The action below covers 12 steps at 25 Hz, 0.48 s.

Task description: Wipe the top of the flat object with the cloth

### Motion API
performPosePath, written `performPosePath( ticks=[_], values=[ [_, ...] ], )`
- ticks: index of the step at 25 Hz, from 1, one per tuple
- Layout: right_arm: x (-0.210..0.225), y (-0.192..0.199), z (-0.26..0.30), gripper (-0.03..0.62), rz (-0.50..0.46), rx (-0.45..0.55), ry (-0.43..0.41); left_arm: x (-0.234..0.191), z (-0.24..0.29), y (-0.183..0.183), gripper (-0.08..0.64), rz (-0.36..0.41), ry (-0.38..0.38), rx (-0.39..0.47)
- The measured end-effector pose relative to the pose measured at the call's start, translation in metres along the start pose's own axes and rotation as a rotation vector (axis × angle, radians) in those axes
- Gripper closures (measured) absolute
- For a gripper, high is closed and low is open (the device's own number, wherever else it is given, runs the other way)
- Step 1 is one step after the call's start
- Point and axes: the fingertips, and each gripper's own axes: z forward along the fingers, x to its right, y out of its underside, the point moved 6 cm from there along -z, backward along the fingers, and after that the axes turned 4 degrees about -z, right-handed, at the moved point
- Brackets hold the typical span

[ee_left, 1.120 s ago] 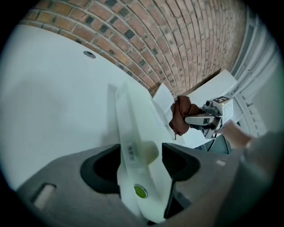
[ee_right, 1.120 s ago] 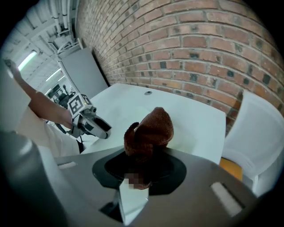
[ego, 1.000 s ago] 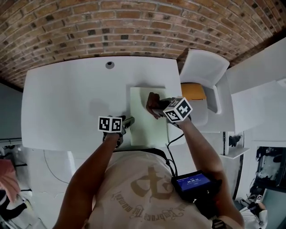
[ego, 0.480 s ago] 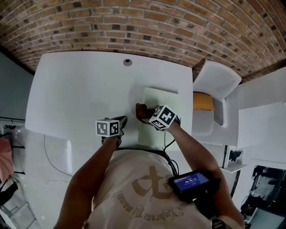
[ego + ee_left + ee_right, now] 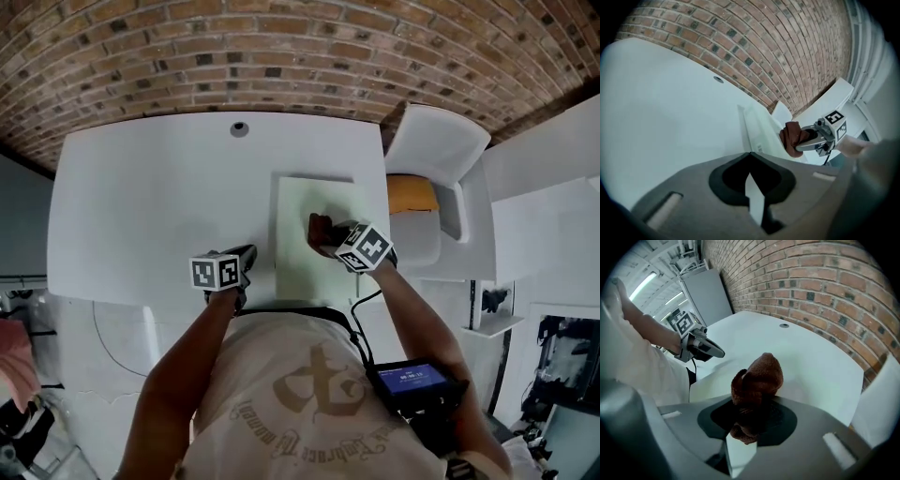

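While the brown cloth [image 5: 320,229] is bunched in the right gripper [image 5: 330,237], whose jaws are clamped on it with the wad bulging out ahead of the tips, the wiping step looks to be under way. The cloth sits on the pale green flat board [image 5: 302,272], roughly at its middle and a little toward the right edge. That board lies flat on the white table [image 5: 150,206], near the table's right end and reaching its near edge.

The left gripper [image 5: 247,254] has its jaws brought fully together with nothing between them. It hovers just beside the board's left edge, apart from it as far as the head view shows, so it does not appear to be steadying the board.

My reading is that much of the top is yet to be covered, since the near part and the far strip lie bare around the cloth. The next move calls for dragging the cloth across the surface with steady downward pressure, keeping it flat on the board, and watching that the unheld board does not slide.

By count: one board, one cloth, two grippers, one table, and one white chair [image 5: 436,141] at the table's right, with one orange item [image 5: 411,194] on its seat.
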Motion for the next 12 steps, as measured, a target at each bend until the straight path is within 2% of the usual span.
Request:
performPosePath(
  ticks=[6, 12],
  values=[
    [0.025, 0.064, -0.032, 0.483, 0.171, 0.038, 0.095, 0.003, 0.003, 0.002, 0.557, 0.009, -0.001, -0.004],
    [0.036, 0.1, -0.057, 0.483, 0.246, 0.034, 0.171, 0.007, 0.002, 0.008, 0.557, -0.001, -0.006, -0.003]
  ],
)
